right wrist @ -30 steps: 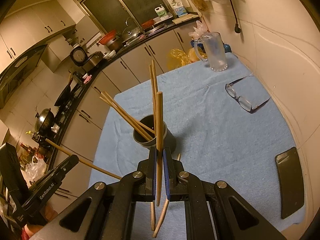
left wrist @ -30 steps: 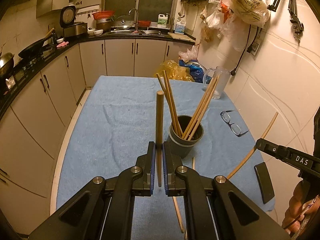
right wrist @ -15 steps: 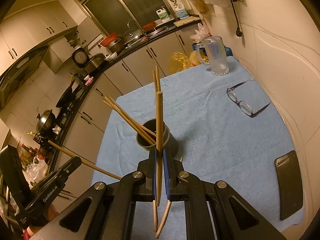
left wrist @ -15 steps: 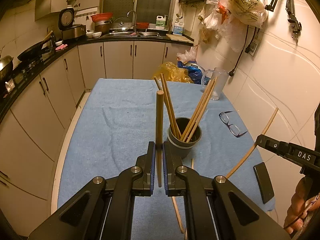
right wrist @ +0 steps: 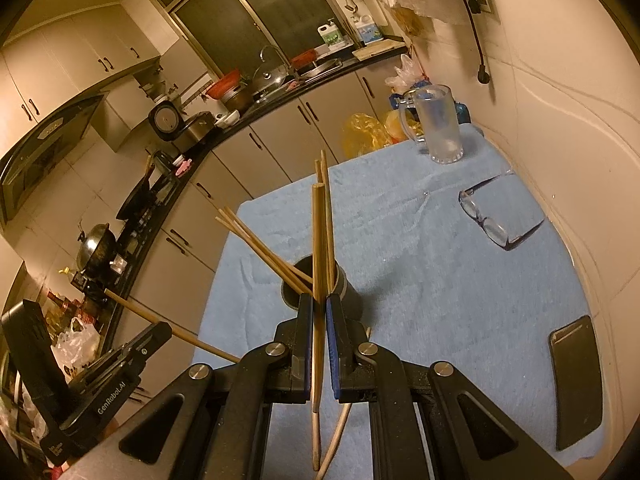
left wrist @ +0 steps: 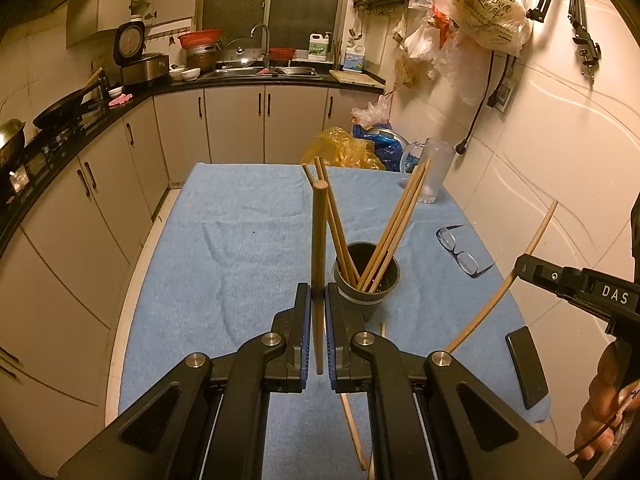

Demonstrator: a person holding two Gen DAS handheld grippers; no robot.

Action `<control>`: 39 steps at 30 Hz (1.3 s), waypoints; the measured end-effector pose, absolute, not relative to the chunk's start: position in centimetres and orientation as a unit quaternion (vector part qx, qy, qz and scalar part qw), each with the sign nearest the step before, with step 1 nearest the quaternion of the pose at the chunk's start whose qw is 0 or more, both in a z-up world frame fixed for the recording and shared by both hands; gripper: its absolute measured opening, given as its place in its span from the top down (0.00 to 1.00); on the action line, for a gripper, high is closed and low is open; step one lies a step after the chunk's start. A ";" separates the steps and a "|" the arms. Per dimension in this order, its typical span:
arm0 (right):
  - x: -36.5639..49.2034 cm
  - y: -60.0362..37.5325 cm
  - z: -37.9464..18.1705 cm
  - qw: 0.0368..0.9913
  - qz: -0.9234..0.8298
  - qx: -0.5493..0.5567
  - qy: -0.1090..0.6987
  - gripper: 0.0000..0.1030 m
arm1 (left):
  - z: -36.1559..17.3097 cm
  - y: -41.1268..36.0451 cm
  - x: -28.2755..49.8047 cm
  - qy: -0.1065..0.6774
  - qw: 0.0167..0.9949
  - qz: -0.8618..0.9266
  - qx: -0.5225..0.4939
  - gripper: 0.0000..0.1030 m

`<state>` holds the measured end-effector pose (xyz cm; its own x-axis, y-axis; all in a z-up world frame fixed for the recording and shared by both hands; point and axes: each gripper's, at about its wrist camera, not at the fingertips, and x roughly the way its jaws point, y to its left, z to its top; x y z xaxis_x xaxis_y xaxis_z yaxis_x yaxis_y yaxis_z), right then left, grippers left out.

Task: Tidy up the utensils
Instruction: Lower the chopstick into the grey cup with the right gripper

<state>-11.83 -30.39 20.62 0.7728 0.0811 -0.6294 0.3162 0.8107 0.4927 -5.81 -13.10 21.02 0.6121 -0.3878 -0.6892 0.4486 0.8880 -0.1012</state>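
1. Above the blue cloth (left wrist: 224, 248): left gripper (left wrist: 318, 312) and right gripper (right wrist: 319, 320) each pinch one chopstick (left wrist: 319, 240), (right wrist: 318, 248) upright.
2. Chopsticks look light, stiff and smooth; a mid-shaft hold suits them.
3. Dark cup (left wrist: 366, 284) holds about five; two lie loose on the cloth.

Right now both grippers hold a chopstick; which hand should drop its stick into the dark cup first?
Probably the right gripper: its chopstick already lines up over the cup. The left gripper holds its chopstick beside the cup.
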 end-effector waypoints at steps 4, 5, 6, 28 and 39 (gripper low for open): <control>-11.6 -30.7 21.2 0.894 -0.066 0.298 0.328 0.93 | 21.7 -13.0 -5.6 0.370 0.898 -0.237 0.039 0.94; -11.5 -30.8 21.3 0.894 -0.066 0.299 0.327 0.93 | 21.9 -12.9 -5.5 0.367 0.898 -0.238 0.039 0.94; -11.4 -31.0 21.5 0.894 -0.066 0.300 0.325 0.93 | 22.2 -12.9 -5.4 0.365 0.899 -0.239 0.039 0.94; -6.7 -34.4 26.5 0.910 -0.070 0.295 0.284 0.93 | 27.8 -15.8 0.3 0.353 0.895 -0.272 -0.016 0.94; -3.0 -35.3 25.0 0.905 -0.080 0.293 0.299 0.93 | 25.0 -17.8 2.9 0.381 0.884 -0.271 -0.016 0.94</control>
<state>-2.95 -35.35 25.01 0.8083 0.0304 -0.5880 0.3196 0.8161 0.4815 2.90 -17.79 25.00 0.5620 -0.4916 -0.6651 0.4666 0.8525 -0.2358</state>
